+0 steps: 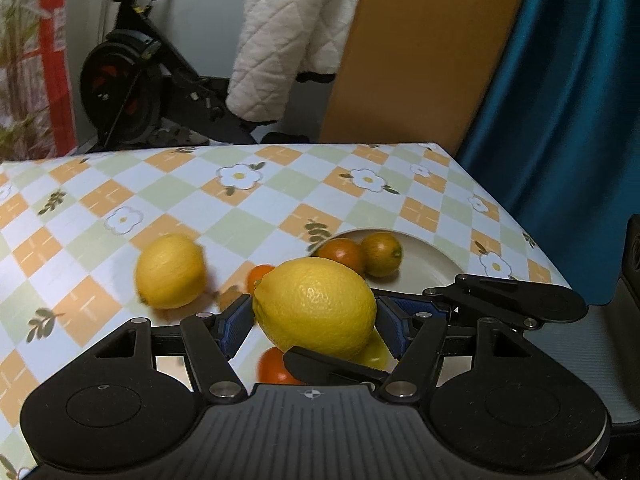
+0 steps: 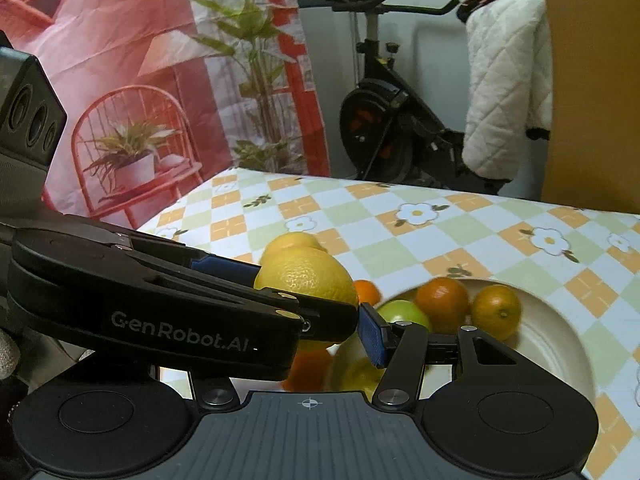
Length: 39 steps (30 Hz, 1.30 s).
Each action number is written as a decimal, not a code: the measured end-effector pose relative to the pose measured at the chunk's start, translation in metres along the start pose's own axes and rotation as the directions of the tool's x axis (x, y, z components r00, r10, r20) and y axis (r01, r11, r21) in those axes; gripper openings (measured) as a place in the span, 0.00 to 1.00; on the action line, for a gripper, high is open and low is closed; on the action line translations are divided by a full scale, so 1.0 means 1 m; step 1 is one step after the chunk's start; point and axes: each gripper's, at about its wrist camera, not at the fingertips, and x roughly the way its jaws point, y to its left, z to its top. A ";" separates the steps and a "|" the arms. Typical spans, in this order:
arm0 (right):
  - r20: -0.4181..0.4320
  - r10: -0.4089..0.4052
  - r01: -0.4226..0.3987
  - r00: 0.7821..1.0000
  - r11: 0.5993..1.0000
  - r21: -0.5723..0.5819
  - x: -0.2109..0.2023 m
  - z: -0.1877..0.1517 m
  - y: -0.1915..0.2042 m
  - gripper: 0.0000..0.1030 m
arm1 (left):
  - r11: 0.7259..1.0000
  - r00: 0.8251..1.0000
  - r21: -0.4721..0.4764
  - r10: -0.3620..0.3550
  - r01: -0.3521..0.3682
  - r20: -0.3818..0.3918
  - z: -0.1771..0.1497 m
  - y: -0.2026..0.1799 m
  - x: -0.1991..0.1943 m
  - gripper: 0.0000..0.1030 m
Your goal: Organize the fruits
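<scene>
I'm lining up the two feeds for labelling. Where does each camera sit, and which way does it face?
Left wrist: rides behind the left tongs, looking across the table at the held lemon; the right tongs' tip enters at right.
Right wrist: rides behind the right tongs, facing the plate; the left tongs cross its left side.
Shared: lemon, plate, exercise bike.
</scene>
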 end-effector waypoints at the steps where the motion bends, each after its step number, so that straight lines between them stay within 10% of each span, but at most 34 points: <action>1: 0.004 -0.005 0.005 1.000 1.000 0.004 -0.002 -0.001 -0.004 0.50 | 1.000 1.000 0.011 -0.002 0.002 -0.003 0.002 -0.005 0.002 0.67; 39: -0.032 -0.185 0.188 0.982 0.965 0.182 -0.009 -0.039 -0.135 0.50 | 0.978 0.992 0.186 -0.072 0.089 -0.100 0.029 -0.102 0.101 0.65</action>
